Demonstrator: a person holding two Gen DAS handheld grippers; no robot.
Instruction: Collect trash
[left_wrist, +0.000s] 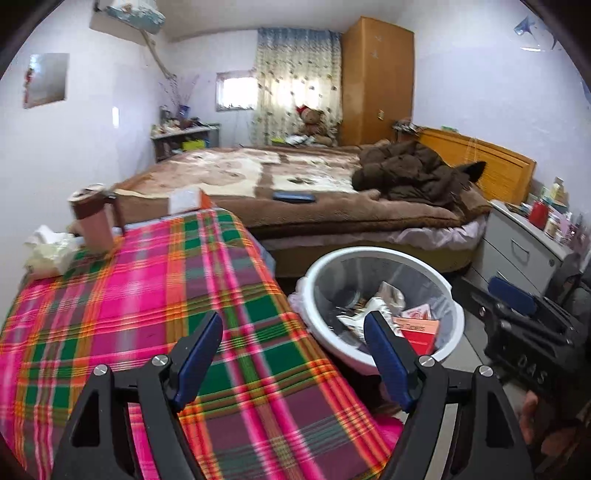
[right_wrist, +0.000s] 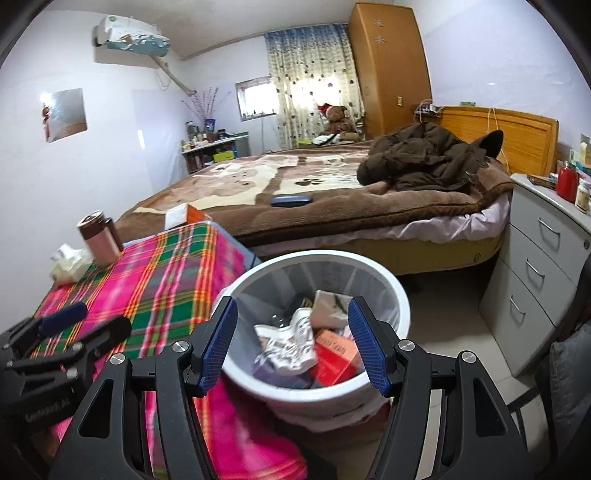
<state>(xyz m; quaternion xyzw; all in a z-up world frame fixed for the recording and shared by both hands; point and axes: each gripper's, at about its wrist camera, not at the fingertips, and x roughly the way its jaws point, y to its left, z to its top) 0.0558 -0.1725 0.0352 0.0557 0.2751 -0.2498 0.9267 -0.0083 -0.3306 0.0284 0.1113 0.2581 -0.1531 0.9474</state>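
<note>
A white bin (right_wrist: 317, 256) with a clear liner stands on the floor beside the plaid-covered table (right_wrist: 162, 273). It holds crumpled paper (right_wrist: 288, 343), a red box (right_wrist: 332, 358) and other scraps. My right gripper (right_wrist: 293, 310) hangs open above the bin with nothing between its blue pads. My left gripper (left_wrist: 293, 325) is open and empty over the table's right edge, with the bin (left_wrist: 369, 254) just to its right. On the table's far side sit a white tissue wad (left_wrist: 48, 251), a pink tumbler (left_wrist: 94, 221) and an orange-and-white box (left_wrist: 188, 199).
A bed (right_wrist: 332, 206) with a brown blanket fills the room behind, with a brown jacket (right_wrist: 424, 158) and a dark blue case (right_wrist: 291, 200) on it. A grey drawer unit (right_wrist: 535, 266) stands to the right of the bin. A dark chair (right_wrist: 569, 369) is at the right edge.
</note>
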